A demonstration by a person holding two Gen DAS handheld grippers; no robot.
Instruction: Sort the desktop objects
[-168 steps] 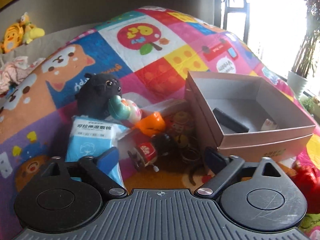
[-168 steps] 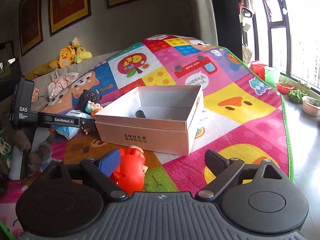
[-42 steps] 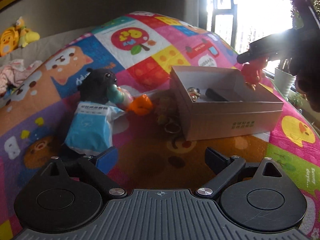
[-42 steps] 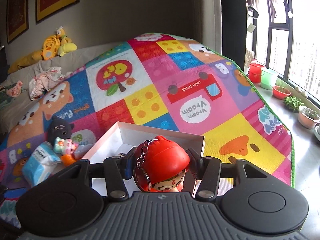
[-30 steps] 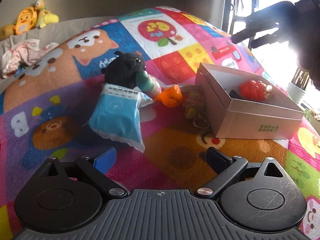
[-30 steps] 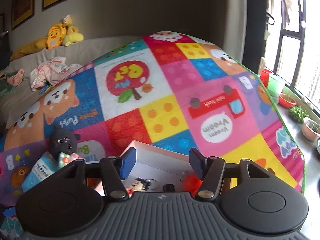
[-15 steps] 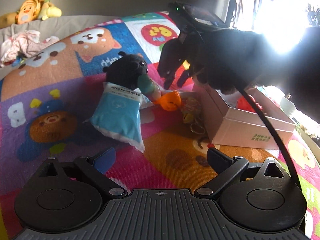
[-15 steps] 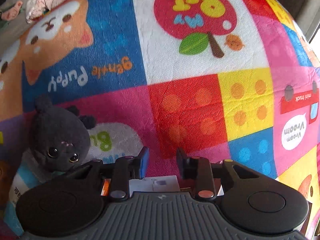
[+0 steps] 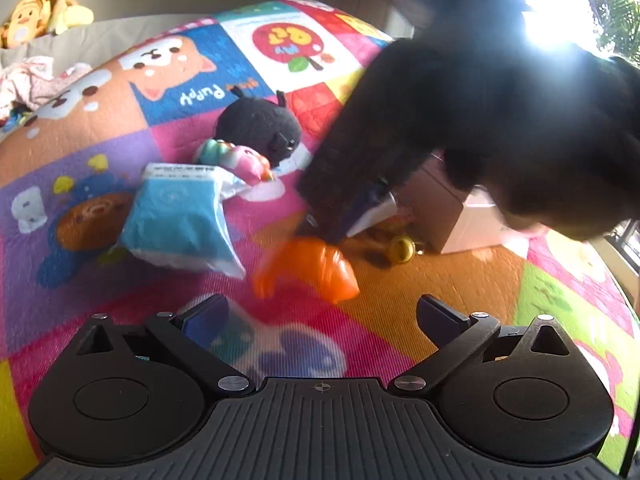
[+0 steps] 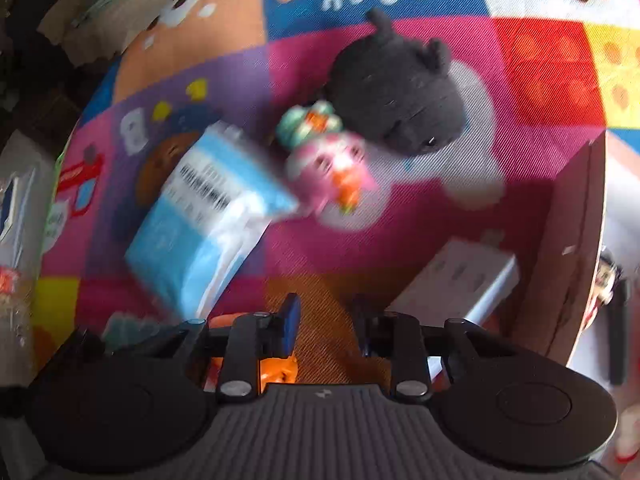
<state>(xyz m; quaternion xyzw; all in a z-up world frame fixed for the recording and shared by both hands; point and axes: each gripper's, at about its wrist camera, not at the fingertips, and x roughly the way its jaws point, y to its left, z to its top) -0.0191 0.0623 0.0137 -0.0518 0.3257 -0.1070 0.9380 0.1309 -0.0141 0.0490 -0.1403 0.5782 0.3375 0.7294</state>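
Note:
An orange toy (image 9: 306, 270) lies on the colourful mat just ahead of my open, empty left gripper (image 9: 320, 314). My right gripper (image 10: 325, 326), seen from the left wrist view (image 9: 344, 216), hangs right above the orange toy with its jaws narrowly apart and nothing between them; the toy shows orange under its left finger (image 10: 276, 372). A blue tissue pack (image 9: 180, 220), a pink-green doll (image 9: 236, 158) and a black plush (image 9: 260, 124) lie beyond. The cardboard box (image 9: 452, 208) stands to the right.
A white power strip (image 10: 456, 280) lies beside the box wall (image 10: 568, 248). A yellow keychain trinket (image 9: 402, 248) lies at the box's foot. Plush toys (image 9: 36, 12) and clothes (image 9: 28, 80) lie on the far sofa. The right arm hides most of the box.
My right gripper dropped the red doll into the box, then swung left and down over the loose toys. The orange toy now lies nearer to my left gripper.

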